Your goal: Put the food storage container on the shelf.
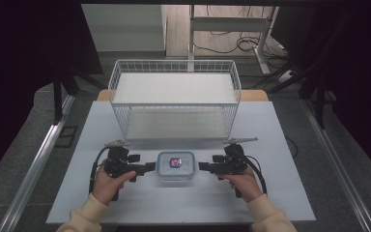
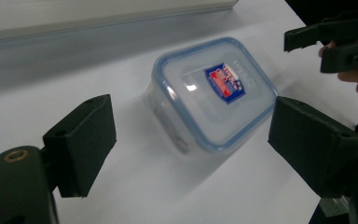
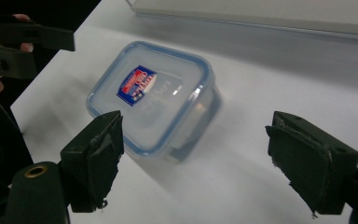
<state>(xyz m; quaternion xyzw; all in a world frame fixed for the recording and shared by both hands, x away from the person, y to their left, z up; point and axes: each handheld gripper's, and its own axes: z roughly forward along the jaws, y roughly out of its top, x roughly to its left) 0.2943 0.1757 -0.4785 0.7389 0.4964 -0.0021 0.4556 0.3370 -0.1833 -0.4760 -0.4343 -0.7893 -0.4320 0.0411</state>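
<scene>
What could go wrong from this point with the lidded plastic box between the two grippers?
1. The clear plastic box with the blue-rimmed lid may skid on the smooth white table if one gripper pushes first.
2. The left gripper and right gripper, both open, may pinch unevenly and tip it.

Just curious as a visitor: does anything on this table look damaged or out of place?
The black pads of the right tool look frayed, with ragged edges. The clear blue-rimmed plastic box sits intact, lid on.
</scene>
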